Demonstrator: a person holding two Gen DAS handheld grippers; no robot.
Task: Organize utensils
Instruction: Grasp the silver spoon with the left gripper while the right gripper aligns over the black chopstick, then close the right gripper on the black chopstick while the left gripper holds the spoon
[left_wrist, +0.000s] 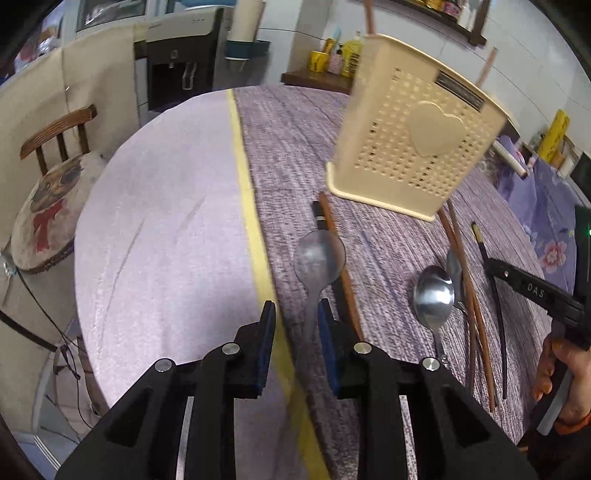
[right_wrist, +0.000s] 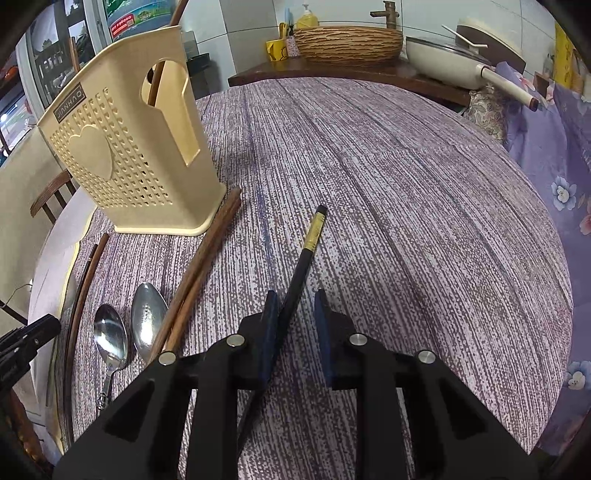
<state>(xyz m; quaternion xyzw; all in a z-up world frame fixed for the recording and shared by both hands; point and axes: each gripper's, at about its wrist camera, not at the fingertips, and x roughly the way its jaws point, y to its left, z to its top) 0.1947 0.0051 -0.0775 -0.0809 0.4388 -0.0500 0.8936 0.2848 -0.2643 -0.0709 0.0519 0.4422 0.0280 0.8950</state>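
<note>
Utensils lie spread over the mottled purple half of the surface (right_wrist: 424, 206), near its front edge. Left tongs (left_wrist: 297, 319) sit narrowly parted, with the handle of a dull spoon (left_wrist: 320, 258) against the right pad; whether both pads press on it cannot be told. A brown chopstick (left_wrist: 340, 258) lies just beside that spoon. Right tongs (right_wrist: 295, 310) are likewise narrowly parted around a black chopstick (right_wrist: 306, 254) with a gold band; the stick lies against the left pad, and a gap shows at the right one. A cream perforated holder (right_wrist: 122, 155) stands upright towards the far left of the patterned cloth, with brown sticks rising from it. Between holder and front edge lie a pair of brown chopsticks (right_wrist: 199, 266), touching each other, and two shiny spoons (right_wrist: 110, 332) side by side.
</note>
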